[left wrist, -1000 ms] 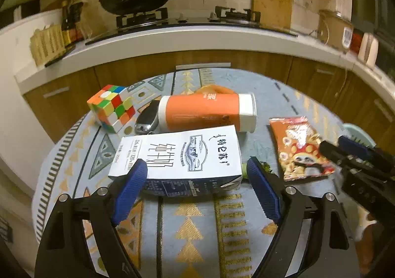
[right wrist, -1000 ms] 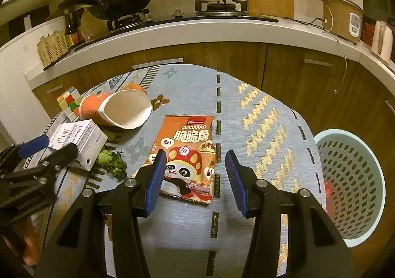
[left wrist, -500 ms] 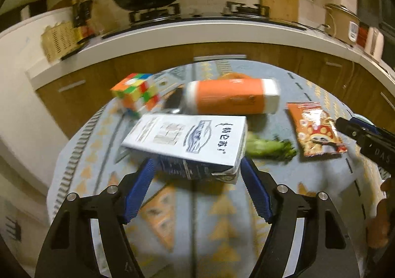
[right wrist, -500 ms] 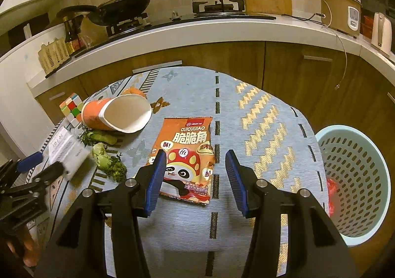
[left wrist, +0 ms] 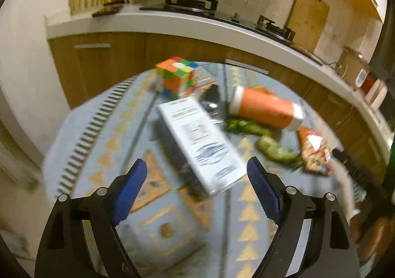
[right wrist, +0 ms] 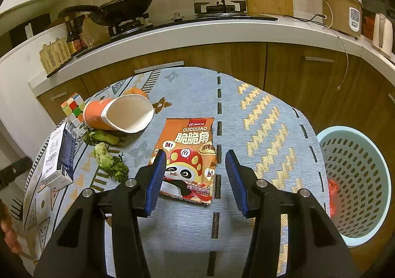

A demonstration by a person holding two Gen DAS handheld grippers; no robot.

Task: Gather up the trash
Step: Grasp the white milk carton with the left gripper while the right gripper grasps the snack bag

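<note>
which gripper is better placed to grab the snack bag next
Right. The right gripper hangs open directly over the snack bag, with the basket close beside it. The left gripper faces the milk carton across the table.

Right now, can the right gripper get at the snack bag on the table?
Probably yes. The right gripper is open and hovers just over the snack bag, which lies flat on the table with nothing on it. A flat bag may be hard to pinch, though.
</note>
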